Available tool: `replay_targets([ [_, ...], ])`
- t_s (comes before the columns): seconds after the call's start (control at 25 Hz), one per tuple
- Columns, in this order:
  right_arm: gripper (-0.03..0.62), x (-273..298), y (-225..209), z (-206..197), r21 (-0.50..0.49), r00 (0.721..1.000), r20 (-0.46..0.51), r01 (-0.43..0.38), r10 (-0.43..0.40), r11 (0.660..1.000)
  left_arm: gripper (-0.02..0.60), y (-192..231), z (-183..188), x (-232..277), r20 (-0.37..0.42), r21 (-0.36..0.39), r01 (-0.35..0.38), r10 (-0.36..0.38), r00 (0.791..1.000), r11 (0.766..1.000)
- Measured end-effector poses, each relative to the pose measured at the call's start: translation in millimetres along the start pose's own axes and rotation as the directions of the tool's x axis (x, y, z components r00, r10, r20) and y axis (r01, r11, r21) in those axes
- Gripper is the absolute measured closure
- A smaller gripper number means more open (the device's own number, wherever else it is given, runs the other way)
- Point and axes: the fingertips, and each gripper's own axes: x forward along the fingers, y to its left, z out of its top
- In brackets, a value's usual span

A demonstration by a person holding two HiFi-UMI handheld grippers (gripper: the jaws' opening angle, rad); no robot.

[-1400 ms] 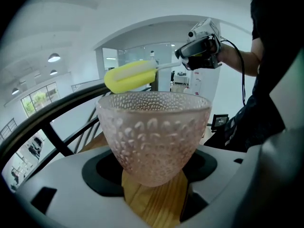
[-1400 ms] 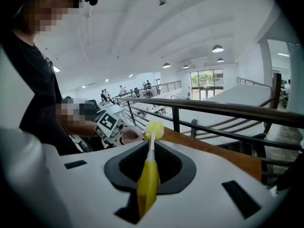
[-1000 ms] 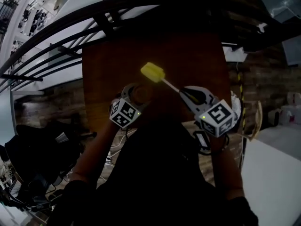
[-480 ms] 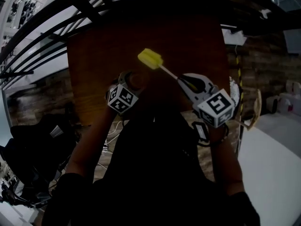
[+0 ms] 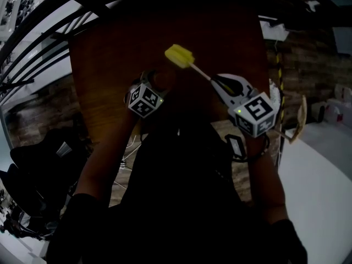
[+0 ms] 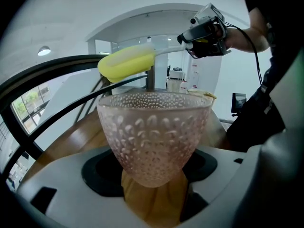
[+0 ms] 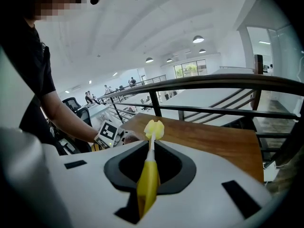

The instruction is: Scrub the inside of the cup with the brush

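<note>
- Head view: the left gripper (image 5: 155, 86) and the right gripper (image 5: 219, 83) are held over a wooden table (image 5: 104, 59). The brush (image 5: 179, 55) extends up-left from the right gripper, with its yellow sponge head leading. The cup (image 5: 162, 79) shows only dimly, seemingly at the left gripper's tip.
- Left gripper view: the jaws stand wide, clasping the base of the dimpled, translucent cup, which is upright. The sponge head hangs above its rim, apart from it.
- Right gripper view: the jaws are clenched on the brush's yellow handle. The sponge head points forward over the table.
</note>
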Motion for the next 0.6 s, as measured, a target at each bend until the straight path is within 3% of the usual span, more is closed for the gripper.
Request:
replay_targets([
  [0.6, 0.549, 11, -6, -12, 0.045, 1.000, -0.022, -0.017, 0.018, 0.999, 0.241, -11, -15, 38, -0.043, 0.003, 0.034, -0.033, 0.999, 0.999],
])
